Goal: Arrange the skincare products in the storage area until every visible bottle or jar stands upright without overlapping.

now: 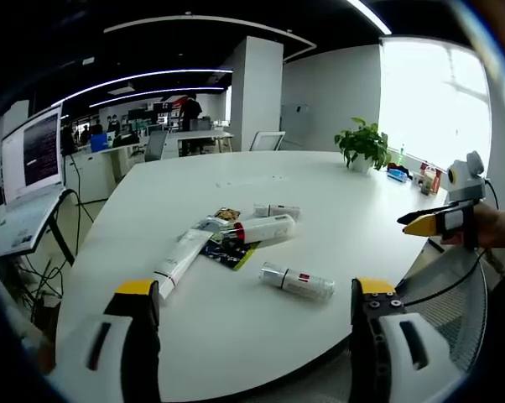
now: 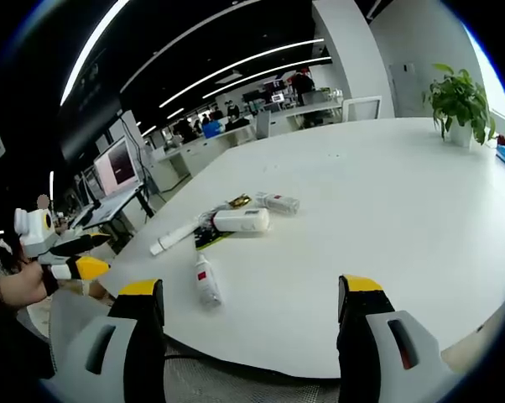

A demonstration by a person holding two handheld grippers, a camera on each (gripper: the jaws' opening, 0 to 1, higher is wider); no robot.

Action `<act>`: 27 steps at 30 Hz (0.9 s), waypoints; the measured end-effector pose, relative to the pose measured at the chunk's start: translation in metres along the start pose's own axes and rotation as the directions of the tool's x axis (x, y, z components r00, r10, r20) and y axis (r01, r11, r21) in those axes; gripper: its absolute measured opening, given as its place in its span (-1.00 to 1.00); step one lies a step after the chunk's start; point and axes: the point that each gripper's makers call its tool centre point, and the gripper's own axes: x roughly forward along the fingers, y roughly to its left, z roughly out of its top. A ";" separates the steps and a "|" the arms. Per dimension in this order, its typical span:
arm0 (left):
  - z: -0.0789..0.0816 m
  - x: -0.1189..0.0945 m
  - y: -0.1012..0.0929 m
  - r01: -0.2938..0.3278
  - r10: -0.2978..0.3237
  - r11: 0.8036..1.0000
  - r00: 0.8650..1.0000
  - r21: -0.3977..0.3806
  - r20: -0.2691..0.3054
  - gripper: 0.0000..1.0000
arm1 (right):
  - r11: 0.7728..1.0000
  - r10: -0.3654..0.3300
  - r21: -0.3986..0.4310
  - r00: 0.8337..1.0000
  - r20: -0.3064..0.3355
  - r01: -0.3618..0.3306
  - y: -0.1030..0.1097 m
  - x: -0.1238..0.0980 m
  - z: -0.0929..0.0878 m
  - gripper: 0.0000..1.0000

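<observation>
The left gripper (image 1: 257, 311) and right gripper (image 2: 248, 306) both hover spread wide and hold nothing at the near edge of the white round table (image 1: 336, 210). Ahead, all lying flat: a small silver bottle (image 1: 297, 281) nearest, then a long white tube (image 1: 179, 262), a white red-capped tube (image 1: 262, 229) over a dark packet (image 1: 229, 253), and a small tube (image 1: 277, 210) farthest. A potted plant (image 1: 363, 144) stands at the far right.

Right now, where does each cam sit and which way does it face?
Left gripper view: rides the left gripper, off the white table's near edge, facing across it at lying skincare tubes and a bottle; right gripper and a hand enter at right.
Right gripper view: rides the right gripper, at the table's near edge, facing the pile; left gripper and a hand at left.
Shared: table, tubes, bottle, potted plant.
</observation>
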 end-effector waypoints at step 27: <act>0.003 -0.001 -0.002 0.007 -0.007 1.000 1.000 -0.002 0.008 0.73 | 1.000 -0.025 0.006 1.000 -0.012 0.025 -0.001 0.001 -0.001 0.68</act>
